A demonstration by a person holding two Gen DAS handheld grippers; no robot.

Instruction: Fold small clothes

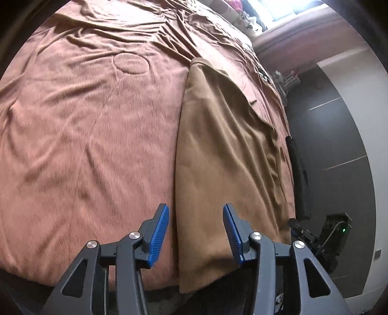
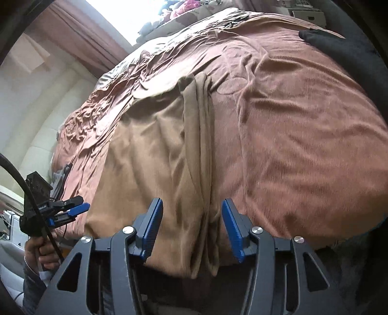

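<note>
A tan garment [image 1: 225,150] lies folded lengthwise in a long strip on the pink-brown bed cover [image 1: 84,126], its near end hanging over the bed's front edge. My left gripper [image 1: 196,232] is open and empty, its blue pads either side of the garment's left edge near the front. In the right wrist view the same garment [image 2: 150,155] shows layered folds along its right edge. My right gripper [image 2: 192,227] is open and empty over that folded edge at the near end. The left gripper also shows in the right wrist view [image 2: 72,210], held in a hand.
A dark cloth [image 2: 339,46] lies at the far right of the bed. Pillows and soft toys [image 2: 179,12] sit at the head, under a bright window. A dark floor [image 1: 339,150] and a dark strip [image 1: 300,179] run beside the bed.
</note>
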